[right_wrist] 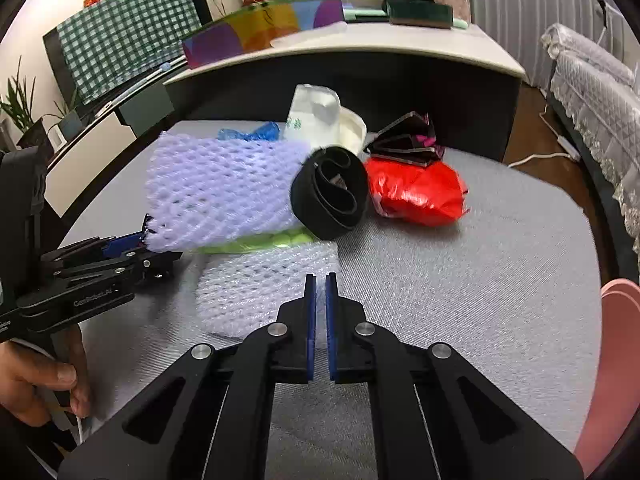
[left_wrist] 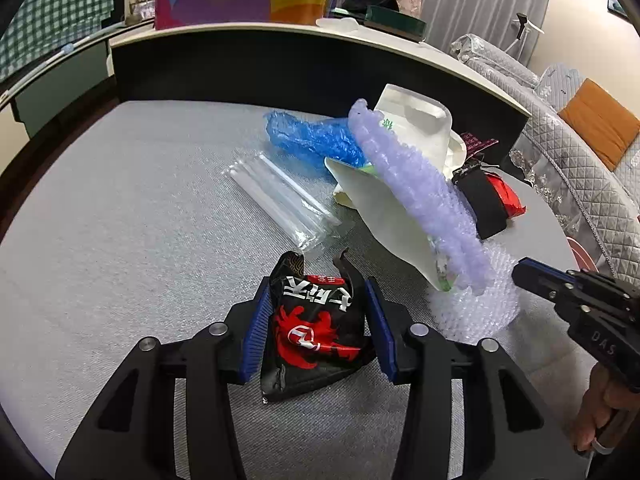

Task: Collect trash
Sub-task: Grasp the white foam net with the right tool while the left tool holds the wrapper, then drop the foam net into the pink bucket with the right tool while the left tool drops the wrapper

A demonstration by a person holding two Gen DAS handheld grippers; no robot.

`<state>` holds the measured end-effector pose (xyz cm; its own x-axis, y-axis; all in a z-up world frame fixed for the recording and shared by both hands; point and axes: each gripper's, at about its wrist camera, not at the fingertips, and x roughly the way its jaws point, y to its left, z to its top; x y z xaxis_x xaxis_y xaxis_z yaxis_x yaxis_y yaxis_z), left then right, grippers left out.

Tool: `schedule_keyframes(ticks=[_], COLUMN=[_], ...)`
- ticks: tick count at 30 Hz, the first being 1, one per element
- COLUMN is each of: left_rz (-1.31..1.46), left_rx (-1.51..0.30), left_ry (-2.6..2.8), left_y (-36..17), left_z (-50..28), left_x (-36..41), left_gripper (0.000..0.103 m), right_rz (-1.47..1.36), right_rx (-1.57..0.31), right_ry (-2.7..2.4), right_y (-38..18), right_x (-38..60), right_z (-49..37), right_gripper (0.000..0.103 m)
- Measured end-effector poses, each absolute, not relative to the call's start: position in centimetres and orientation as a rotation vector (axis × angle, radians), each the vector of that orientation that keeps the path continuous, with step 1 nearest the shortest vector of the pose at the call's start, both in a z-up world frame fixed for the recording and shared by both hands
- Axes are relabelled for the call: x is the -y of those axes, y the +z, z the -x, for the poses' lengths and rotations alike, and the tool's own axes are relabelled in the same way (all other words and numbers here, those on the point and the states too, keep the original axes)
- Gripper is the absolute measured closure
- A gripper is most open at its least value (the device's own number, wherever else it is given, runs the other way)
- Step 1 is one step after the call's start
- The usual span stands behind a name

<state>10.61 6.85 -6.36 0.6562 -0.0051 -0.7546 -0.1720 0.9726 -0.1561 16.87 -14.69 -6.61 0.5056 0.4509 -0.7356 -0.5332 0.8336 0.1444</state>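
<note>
Bottom centre of left view, on the grey tabletop (left_wrist: 120, 240), my left gripper (left_wrist: 316, 312) is clenched on the black-red snack wrapper (left_wrist: 316, 332); my right gripper (right_wrist: 321, 300) has fingers nearly together, empty, beside the white foam net (right_wrist: 256, 292).

Black hand-held gripper (left_wrist: 318, 308), blue pads (left_wrist: 256, 328)

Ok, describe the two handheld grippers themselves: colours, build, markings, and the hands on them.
Both are matte black linkage frames with silver pivot bolts and blue ribbed finger pads. The left gripper shows white "GenRobot.AI" lettering on its side in the right wrist view; the right gripper shows embossed "DAS" lettering in the left wrist view. Bare hands grip the handles; a white cable hangs below the left hand.
</note>
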Motion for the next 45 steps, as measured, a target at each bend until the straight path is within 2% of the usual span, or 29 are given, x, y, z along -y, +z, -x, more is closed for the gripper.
schedule_keyframes(ticks=[26,45], left_rz=[0.072,0.029], left_rx=[-0.627,-0.569], left_ry=[0.05,-0.069], left_y=[0.9,3.2], left_z=[-6.4,-5.8], left_x=[-2.4,3.0], left_gripper=[0.058,0.058], right_rz=[0.078,0.05], right_rx=[-0.586,-0.497], right_ry=[0.52,0.393], right_y=[2.9,6.2], right_x=[20.1,26.4], right_z=[-11.7,-9.3], right_gripper=[0.099,0.099])
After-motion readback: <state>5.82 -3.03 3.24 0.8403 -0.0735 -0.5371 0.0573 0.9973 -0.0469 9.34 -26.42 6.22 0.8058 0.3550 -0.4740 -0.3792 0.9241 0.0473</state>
